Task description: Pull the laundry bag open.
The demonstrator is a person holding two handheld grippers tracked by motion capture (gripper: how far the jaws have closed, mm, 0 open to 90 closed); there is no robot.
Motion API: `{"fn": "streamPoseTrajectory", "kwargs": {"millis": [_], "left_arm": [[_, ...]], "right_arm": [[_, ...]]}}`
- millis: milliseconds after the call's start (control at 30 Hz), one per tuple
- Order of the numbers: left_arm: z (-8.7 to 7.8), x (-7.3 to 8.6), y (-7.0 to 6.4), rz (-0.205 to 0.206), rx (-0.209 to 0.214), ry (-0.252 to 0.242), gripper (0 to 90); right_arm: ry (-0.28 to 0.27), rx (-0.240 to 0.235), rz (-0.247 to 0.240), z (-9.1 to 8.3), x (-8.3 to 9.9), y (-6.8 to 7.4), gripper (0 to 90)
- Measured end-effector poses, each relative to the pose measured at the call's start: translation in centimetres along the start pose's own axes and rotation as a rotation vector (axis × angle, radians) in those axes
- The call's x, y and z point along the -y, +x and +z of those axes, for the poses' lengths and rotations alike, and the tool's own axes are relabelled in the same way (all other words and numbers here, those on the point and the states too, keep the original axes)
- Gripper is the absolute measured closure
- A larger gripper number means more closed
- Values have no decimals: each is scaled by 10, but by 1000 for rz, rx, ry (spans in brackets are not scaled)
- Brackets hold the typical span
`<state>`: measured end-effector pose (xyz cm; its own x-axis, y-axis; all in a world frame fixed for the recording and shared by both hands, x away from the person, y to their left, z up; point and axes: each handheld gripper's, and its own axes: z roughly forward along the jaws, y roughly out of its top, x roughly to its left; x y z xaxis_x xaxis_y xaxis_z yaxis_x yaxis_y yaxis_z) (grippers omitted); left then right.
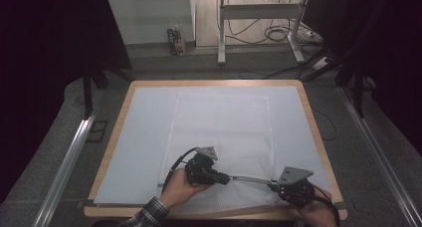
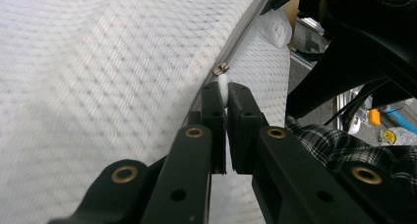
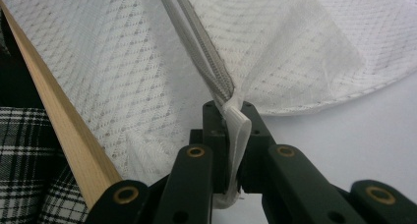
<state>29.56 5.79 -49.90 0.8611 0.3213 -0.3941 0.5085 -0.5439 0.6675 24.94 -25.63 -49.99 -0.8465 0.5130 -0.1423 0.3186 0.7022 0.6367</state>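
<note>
A white mesh bag (image 1: 221, 122) lies flat on the pale mat, with its grey zipper (image 1: 249, 179) along the near edge. My left gripper (image 1: 226, 178) is shut on the zipper's white pull tab (image 2: 223, 84), just behind the metal slider (image 2: 221, 68). My right gripper (image 1: 272, 185) is shut on the white fabric loop (image 3: 236, 123) at the zipper's end (image 3: 209, 62). The zipper runs taut between the two grippers, lifted a little off the mat. In the left gripper view the mesh (image 2: 98, 76) spreads to the left of the jaws.
The pale mat (image 1: 144, 127) covers a wooden table (image 1: 312, 122), whose near edge (image 3: 59, 121) runs close beside my right gripper. A plaid sleeve (image 1: 149, 212) comes in at the bottom. Metal rails (image 1: 69, 157) flank the table; a desk frame (image 1: 221, 33) and cables (image 1: 271, 33) lie beyond.
</note>
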Motion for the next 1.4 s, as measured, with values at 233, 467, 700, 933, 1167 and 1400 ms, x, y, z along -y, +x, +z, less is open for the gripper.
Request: {"fn": "streamPoseTrajectory", "kwargs": {"millis": [233, 467, 700, 933, 1167, 1400], "left_arm": [[-7, 8, 0, -18, -3, -9, 874], [-14, 16, 1, -24, -19, -8, 874], [-25, 24, 2, -40, -29, -21, 874], [-30, 31, 3, -48, -46, -23, 874], [-39, 39, 4, -66, -49, -36, 874], [-48, 48, 5, -85, -62, -46, 875]], "right_arm": [[0, -3, -3, 0, 0, 0, 840], [7, -4, -7, 1, 0, 1, 840], [7, -4, -14, 1, 0, 1, 840], [10, -4, -15, 1, 0, 2, 840], [12, -5, -8, 1, 0, 2, 841], [15, -2, -6, 1, 0, 1, 841]]}}
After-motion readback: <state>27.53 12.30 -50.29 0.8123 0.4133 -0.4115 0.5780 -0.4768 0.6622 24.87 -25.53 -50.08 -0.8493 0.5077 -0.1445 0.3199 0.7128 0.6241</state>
